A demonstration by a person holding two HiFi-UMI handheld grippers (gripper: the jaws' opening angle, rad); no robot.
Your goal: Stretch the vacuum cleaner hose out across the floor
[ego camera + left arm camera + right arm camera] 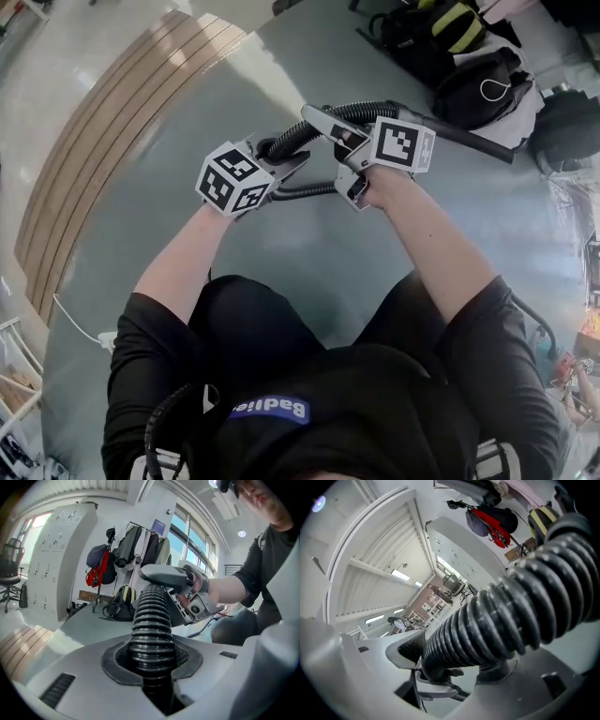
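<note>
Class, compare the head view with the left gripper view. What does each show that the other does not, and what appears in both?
Only the head view shows the curved wooden floor strip and the white cable lying on the floor. Only the left gripper view shows the grey lockers, the coat rack hung with jackets, the windows and an office chair. Both show the black ribbed hose, the right gripper at that hose, and the yellow-striped backpack.
</note>
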